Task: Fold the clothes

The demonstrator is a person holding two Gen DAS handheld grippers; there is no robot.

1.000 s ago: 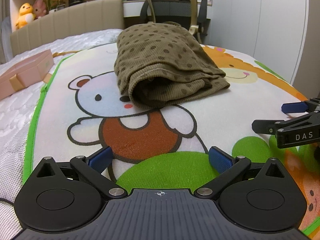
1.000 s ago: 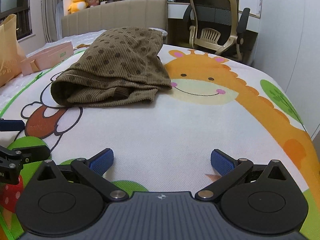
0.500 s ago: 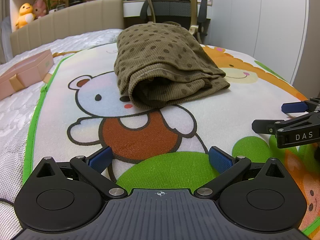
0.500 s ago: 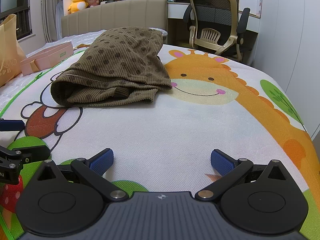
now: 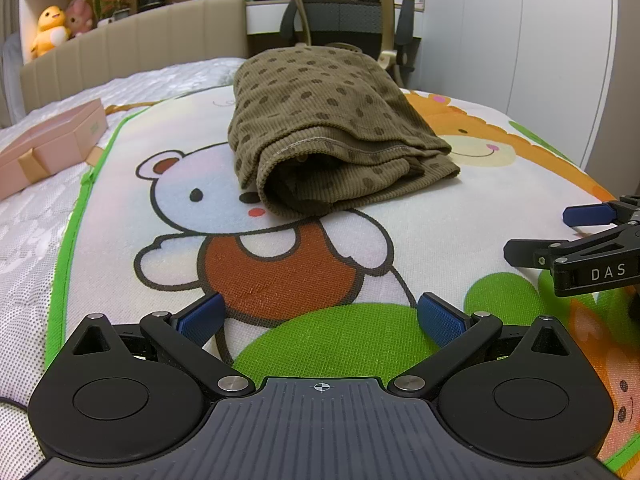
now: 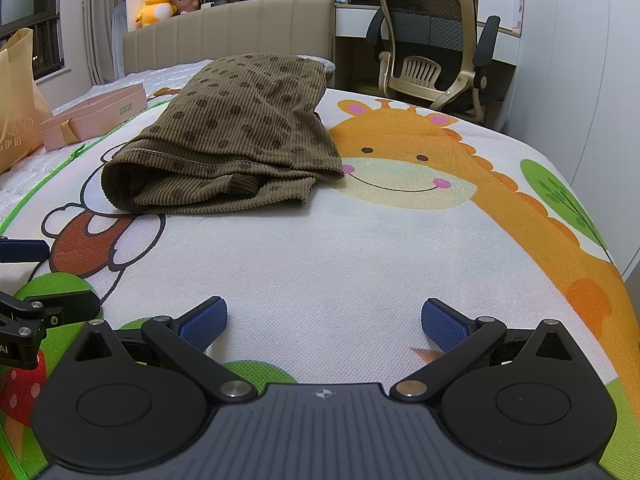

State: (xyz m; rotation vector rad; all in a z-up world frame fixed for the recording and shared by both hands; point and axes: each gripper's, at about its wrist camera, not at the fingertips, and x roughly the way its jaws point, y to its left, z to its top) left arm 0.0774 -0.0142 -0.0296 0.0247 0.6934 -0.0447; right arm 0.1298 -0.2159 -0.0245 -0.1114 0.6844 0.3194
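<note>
A brown dotted corduroy garment (image 5: 332,132) lies folded in a compact bundle on the cartoon play mat (image 5: 280,272), over the bear and giraffe pictures. It also shows in the right wrist view (image 6: 236,140). My left gripper (image 5: 320,316) is open and empty, low over the mat, well short of the garment. My right gripper (image 6: 324,320) is open and empty too, near the mat's front, right of the left one. Each gripper shows at the edge of the other's view, the right one (image 5: 580,236) and the left one (image 6: 36,276).
A pink gift box (image 5: 48,144) lies on the white bedspread left of the mat. A paper bag (image 6: 16,100) stands at the far left. The padded headboard (image 6: 228,32) with plush toys, an office chair (image 6: 432,52) and a white wall lie beyond the bed.
</note>
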